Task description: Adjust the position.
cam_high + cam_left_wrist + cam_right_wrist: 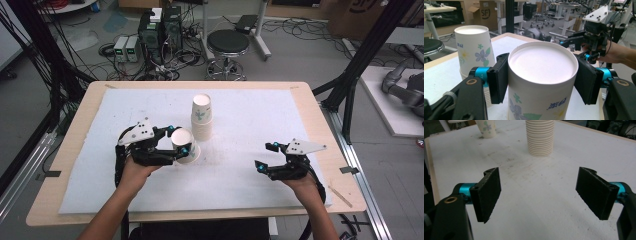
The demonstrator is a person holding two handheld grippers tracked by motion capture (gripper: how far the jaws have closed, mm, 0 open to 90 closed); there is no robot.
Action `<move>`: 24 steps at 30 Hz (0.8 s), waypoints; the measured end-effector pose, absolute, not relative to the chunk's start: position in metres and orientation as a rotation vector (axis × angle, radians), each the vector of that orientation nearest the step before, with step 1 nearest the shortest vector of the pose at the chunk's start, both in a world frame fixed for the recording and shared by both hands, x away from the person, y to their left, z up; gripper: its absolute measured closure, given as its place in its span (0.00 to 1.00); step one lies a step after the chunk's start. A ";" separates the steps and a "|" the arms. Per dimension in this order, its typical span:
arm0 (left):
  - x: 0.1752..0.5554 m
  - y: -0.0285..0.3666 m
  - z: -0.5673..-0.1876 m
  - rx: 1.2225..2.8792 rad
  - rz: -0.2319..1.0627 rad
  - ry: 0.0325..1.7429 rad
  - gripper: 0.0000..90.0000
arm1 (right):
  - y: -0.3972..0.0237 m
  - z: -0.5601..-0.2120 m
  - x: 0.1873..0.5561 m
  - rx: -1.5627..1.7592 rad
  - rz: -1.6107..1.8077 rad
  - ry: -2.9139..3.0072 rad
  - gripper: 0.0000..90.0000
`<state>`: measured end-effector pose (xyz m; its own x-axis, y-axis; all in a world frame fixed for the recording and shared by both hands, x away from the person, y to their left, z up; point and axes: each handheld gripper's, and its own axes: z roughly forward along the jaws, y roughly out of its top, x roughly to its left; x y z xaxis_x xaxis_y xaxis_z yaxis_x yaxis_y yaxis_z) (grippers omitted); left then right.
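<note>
I have the left gripper [179, 141] clamped around an upturned paper cup [541, 82] just beside the cup stack [201, 119], while my right gripper [267, 156] hovers wide and empty, well apart.

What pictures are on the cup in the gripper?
The paper cup is white with purple and green flowers plus blue writing, clearest in the left gripper view.

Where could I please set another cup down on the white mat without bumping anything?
The mat is bare between the cup stack and the right gripper, and along the far edge. It is crowded at left centre, where the left gripper holds a single cup beside the stack.
</note>
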<state>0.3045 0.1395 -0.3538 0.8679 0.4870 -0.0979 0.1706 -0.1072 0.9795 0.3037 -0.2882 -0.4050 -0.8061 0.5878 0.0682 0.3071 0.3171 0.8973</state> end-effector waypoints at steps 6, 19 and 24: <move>0.306 0.136 -0.360 1.684 0.261 0.498 0.39 | -0.279 -0.405 0.302 0.776 1.523 2.351 0.23; 0.298 0.109 -0.373 1.704 0.159 0.397 0.39 | -0.245 -0.400 0.292 0.561 1.622 2.473 0.22; 0.298 0.099 -0.375 1.713 0.127 0.371 0.39 | -0.231 -0.398 0.293 0.511 1.636 2.515 0.22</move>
